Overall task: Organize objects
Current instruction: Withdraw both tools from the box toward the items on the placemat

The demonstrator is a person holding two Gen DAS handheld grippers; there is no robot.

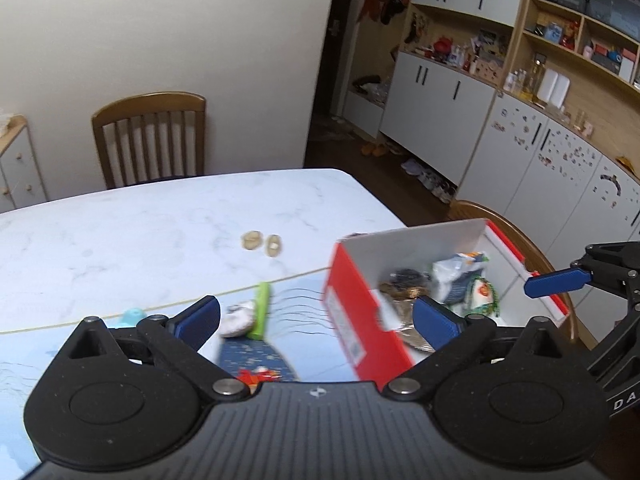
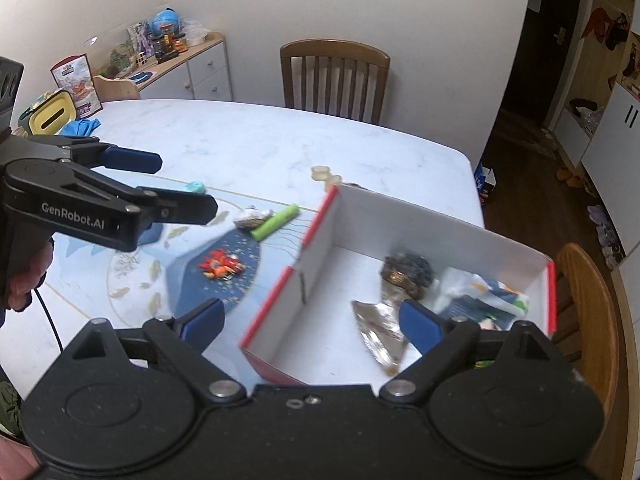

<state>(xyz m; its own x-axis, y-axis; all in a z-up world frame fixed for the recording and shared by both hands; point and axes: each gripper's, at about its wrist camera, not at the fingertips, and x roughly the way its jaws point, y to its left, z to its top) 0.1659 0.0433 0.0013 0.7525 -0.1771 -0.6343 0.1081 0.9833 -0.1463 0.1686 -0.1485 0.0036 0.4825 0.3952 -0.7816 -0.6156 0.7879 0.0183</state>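
**Both grippers spread and empty above the table, box at the right edge**

Your left gripper [image 1: 316, 320] hangs over the blue placemat [image 2: 132, 280] with its jaws spread wide and nothing between them. Your right gripper [image 2: 310, 318] is likewise released and empty; its left finger is over the placemat and its right finger over the inside of the box [image 2: 400, 216].

Nearest you on the placemat is a small red and orange toy [image 2: 220, 266]. The box, white inside and red outside, sits beside it at the right edge of the table [image 2: 240, 140], with its open top facing up. Inside it, toward the right end, you have a silver foil wrapper [image 2: 380, 332], a dark round bundle [image 2: 408, 270] and a heap of white and blue packets [image 2: 480, 292], all blurred.

Farther along the placemat, near its far edge, a green stick [image 2: 276, 222] lies tilted, with a grey and white pouch [image 2: 250, 218] touching its left end. A light blue piece [image 2: 196, 187] rests at the placemat's far edge, farther left.

Past the placemat, on the bare marble top, two small tan rings [image 1: 262, 242] lie side by side, just beyond the box's far left corner. A wooden chair [image 2: 334, 76] stands at the table's far edge.
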